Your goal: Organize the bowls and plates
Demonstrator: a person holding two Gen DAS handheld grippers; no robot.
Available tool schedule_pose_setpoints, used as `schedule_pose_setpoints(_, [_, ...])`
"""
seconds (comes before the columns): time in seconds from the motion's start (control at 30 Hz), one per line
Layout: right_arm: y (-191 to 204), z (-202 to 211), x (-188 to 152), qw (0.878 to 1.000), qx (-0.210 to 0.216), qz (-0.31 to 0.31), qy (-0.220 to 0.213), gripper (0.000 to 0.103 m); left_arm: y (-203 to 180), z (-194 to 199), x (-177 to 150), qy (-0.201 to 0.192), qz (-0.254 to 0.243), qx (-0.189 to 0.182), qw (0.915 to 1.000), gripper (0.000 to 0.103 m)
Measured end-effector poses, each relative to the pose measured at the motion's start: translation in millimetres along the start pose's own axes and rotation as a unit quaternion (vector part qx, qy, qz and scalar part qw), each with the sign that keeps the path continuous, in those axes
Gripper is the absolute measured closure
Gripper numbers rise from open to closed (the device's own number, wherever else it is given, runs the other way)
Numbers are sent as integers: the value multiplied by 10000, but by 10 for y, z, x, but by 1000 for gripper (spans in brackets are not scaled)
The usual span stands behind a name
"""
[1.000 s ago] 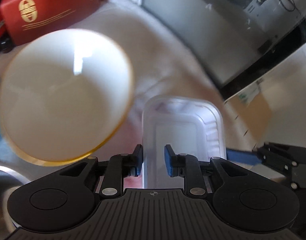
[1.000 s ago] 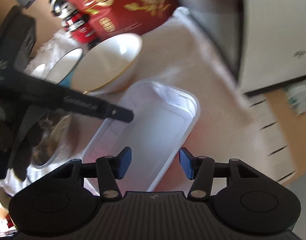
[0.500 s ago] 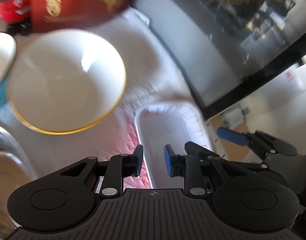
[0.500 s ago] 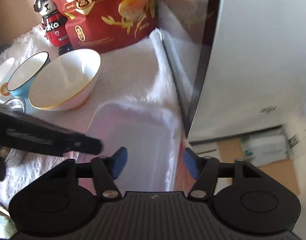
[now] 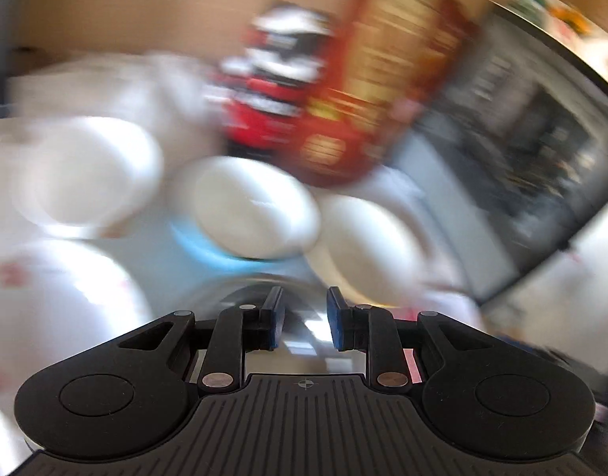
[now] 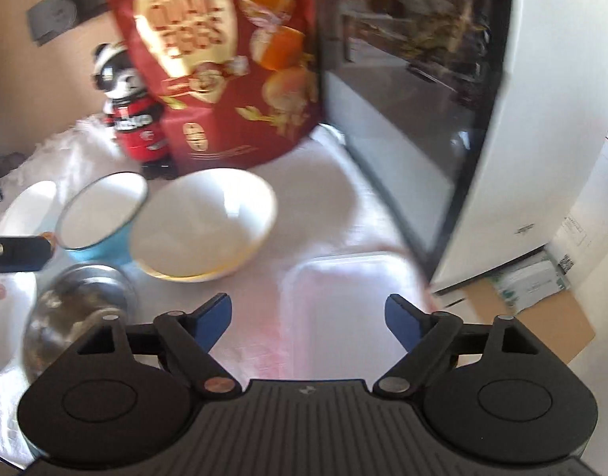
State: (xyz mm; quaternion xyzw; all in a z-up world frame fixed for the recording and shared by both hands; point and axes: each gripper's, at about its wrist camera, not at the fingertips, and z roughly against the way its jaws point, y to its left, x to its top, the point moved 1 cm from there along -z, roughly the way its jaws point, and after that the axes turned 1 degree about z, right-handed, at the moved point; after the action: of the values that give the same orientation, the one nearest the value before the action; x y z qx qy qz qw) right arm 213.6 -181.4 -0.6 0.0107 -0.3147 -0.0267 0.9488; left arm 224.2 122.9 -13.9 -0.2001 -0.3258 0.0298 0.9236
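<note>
The right wrist view shows a white bowl with a gold rim point(image 6: 202, 224), a blue bowl with a white inside point(image 6: 101, 214) to its left, and a steel bowl point(image 6: 73, 309) nearer me. A white rectangular plastic tray point(image 6: 343, 297) lies on the white cloth below my right gripper point(image 6: 307, 313). Its jaws are opening wide and hold nothing. The left wrist view is badly blurred. There my left gripper point(image 5: 304, 313) keeps a narrow gap with nothing in it, above the steel bowl point(image 5: 307, 341). Beyond it sit the blue bowl point(image 5: 252, 210) and the gold-rimmed bowl point(image 5: 367, 246).
A red snack bag point(image 6: 224, 59) and a panda figurine point(image 6: 125, 107) stand at the back. A dark-fronted white appliance point(image 6: 442, 127) walls off the right. Another white bowl point(image 6: 26, 206) and a white dish with red marks point(image 6: 2, 317) sit at the left.
My left gripper has swung away from the plastic tray to the cluster of bowls, with its gap unchanged. My right gripper's jaws have spread wide and it has lifted back from the tray.
</note>
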Motion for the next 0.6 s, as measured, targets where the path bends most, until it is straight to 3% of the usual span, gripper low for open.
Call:
schedule_pose_setpoints(0.1, [343,-2,-135,9992,233,-258,172,14,441,37,-24,129,270,199,9994,78])
schedule_pose_setpoints(0.17, [555,-32,-259,9976,365,-454,380,14,581,-8,-67,284,246,129,9992,78])
schedule_pose_setpoints(0.27, [841,-60,-420,9953,421,-634,601,14,623,-130,-120,441,21,29,9990,78])
schedule_pose_setpoints(0.37, [1034,-34,-526,9955,363,-558,671,14,632,-220,-148,422,-324,194,9984,78])
schedule_pose_setpoints(0.6, [1127,-163,-507,9973,438,-50,595,5,557,-520,-109,603,-284,313,9973,76])
